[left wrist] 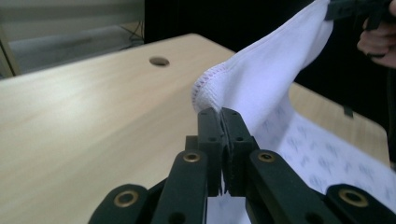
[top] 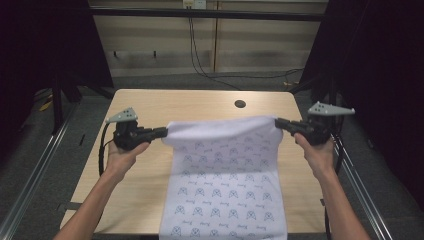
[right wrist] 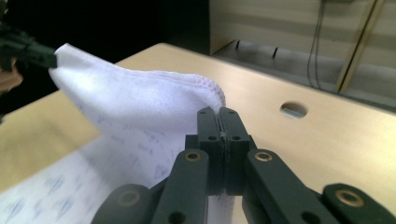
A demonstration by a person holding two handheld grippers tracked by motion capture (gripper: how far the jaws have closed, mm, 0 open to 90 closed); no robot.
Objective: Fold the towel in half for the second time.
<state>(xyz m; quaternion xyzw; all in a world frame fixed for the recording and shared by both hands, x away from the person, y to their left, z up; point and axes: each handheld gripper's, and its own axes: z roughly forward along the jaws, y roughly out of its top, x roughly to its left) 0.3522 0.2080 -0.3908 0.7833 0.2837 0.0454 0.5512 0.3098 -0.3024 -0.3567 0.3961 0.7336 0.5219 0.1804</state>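
Note:
A white cloth (top: 227, 170) printed with small blue figures lies down the middle of the wooden table (top: 145, 102), its far edge lifted and stretched between both grippers. My left gripper (top: 164, 132) is shut on the cloth's far left corner (left wrist: 205, 91). My right gripper (top: 278, 121) is shut on the far right corner (right wrist: 212, 93). In the left gripper view the cloth (left wrist: 275, 70) rises toward the other gripper (left wrist: 355, 9) at the top right. In the right gripper view the cloth (right wrist: 135, 100) runs to the other gripper (right wrist: 32, 51) at the left. The near end hangs over the table's front edge.
A round cable hole (top: 240, 104) sits in the table near its far edge, beyond the cloth. Bare wood lies on both sides of the cloth. Metal rails (top: 30, 175) run along the floor left and right. Cables (top: 200, 65) hang behind the table.

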